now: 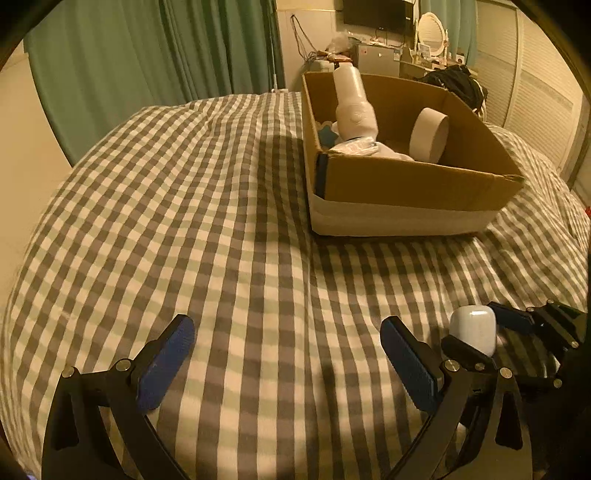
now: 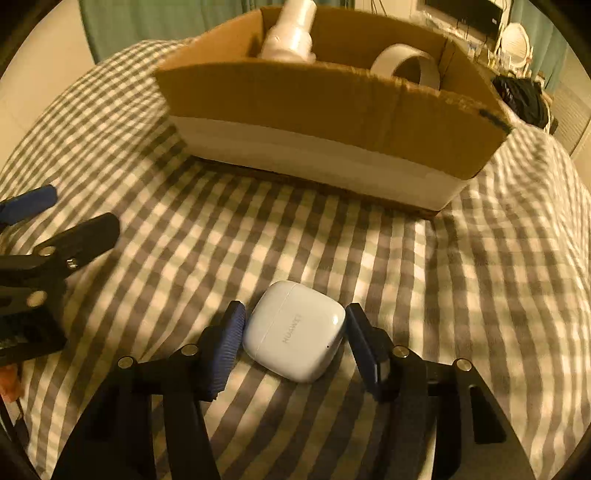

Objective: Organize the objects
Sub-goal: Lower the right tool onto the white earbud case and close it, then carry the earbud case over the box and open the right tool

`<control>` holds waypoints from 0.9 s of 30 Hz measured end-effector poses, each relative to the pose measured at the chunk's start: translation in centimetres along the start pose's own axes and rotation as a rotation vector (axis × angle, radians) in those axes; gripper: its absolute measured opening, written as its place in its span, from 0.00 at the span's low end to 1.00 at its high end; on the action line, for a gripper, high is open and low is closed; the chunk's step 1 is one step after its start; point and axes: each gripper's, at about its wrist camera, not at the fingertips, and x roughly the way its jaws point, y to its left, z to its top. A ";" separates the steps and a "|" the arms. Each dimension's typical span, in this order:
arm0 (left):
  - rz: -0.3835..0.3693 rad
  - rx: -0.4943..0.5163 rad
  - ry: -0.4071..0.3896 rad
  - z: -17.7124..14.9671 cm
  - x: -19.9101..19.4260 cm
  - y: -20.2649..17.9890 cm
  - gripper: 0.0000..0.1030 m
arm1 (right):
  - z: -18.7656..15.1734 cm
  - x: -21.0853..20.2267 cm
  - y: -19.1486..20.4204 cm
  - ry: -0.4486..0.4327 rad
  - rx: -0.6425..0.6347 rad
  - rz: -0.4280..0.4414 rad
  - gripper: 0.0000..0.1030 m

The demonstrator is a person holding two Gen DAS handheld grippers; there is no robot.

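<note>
While the white earbud case (image 2: 295,330) is lying on the checked bedspread (image 2: 461,295), it is being bracketed by the right gripper (image 2: 293,343), pads just beside its sides, not visibly pressing. Square, centred closing is being called for. Nearby, the left gripper (image 1: 286,363) is being held wide, empty. Beyond, the cardboard box (image 2: 332,110) is waiting.

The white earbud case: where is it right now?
The earbud case lies on the checked bedspread between the right gripper pads, in front of the cardboard box.

bed: checked cover (image 1: 229,229) | back: green curtains (image 1: 155,48), round mirror (image 1: 432,31), dark screen (image 1: 376,13)
</note>
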 end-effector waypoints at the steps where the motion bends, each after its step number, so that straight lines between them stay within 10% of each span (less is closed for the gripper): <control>1: 0.000 0.003 -0.007 -0.1 -0.4 -0.1 1.00 | -0.3 -0.6 0.2 -0.013 -0.009 -0.013 0.54; 15: -0.034 0.003 -0.092 -1.8 -6.6 -0.8 1.00 | -2.6 -10.4 0.2 -0.201 0.054 -0.026 0.54; 27: -0.081 -0.022 -0.262 3.4 -12.4 -0.6 1.00 | 0.9 -18.7 -0.2 -0.396 0.028 -0.018 0.54</control>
